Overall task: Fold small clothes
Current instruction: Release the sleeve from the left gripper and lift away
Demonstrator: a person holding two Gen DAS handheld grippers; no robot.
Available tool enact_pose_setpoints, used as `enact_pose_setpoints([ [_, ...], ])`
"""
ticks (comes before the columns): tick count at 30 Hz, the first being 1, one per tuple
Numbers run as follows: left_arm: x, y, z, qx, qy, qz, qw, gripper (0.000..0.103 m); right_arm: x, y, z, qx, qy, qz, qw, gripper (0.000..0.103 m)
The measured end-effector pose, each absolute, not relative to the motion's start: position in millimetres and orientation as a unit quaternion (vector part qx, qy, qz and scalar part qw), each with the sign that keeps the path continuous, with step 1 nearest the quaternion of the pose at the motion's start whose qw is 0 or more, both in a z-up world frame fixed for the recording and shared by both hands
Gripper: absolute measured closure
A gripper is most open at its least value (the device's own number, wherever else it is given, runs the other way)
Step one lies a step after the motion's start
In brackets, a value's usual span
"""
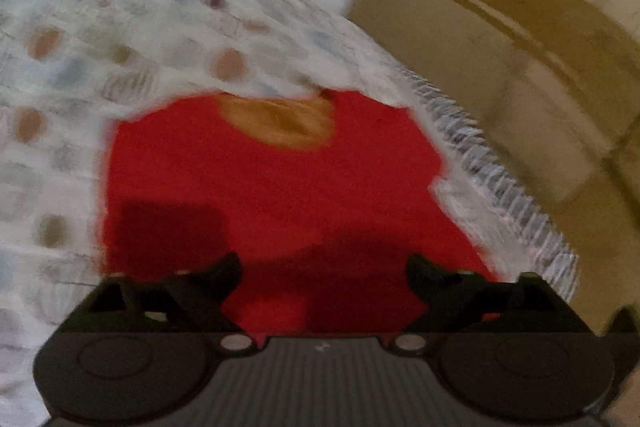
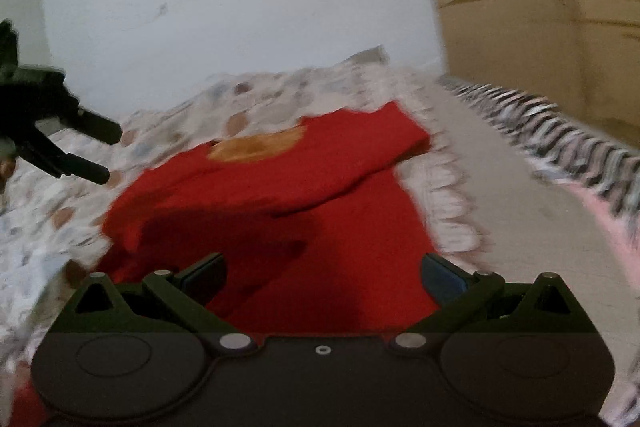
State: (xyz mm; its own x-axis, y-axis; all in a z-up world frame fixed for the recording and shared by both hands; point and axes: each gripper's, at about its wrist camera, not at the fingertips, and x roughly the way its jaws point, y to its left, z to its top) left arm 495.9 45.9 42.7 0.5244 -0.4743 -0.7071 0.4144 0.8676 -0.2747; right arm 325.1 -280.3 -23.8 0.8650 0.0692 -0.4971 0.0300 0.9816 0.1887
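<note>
spotted bedsheet (image 2: pixel 168 131) carries a red shirt (image 2: pixel 320 211); left gripper (image 1: pixel 324 269) and right gripper (image 2: pixel 323 273) gape wide, empty.

Motion-blurred patterned bedspread (image 1: pixel 120 75); red garment's (image 2: pixel 280 211) near edge behind right gripper (image 2: pixel 322 273).

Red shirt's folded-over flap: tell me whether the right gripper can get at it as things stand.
Probably yes. The right gripper has its jaws spread wide above the red shirt, and the folded-over flap lies straight ahead with nothing between. The left gripper hangs off to the side, clear of that path.
</note>
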Motion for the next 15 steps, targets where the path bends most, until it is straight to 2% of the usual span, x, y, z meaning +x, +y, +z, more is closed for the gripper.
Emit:
enact_pose_setpoints([
  [8,497,100,-5,0.001,0.401,-0.095,0.911,0.0,371,-275,-30,0.114,0.289,0.068,0.948,0.001],
  [15,486,119,-26,0.048,0.361,-0.048,0.93,0.0,385,-276,-31,0.107,0.306,0.085,0.942,0.001],
])
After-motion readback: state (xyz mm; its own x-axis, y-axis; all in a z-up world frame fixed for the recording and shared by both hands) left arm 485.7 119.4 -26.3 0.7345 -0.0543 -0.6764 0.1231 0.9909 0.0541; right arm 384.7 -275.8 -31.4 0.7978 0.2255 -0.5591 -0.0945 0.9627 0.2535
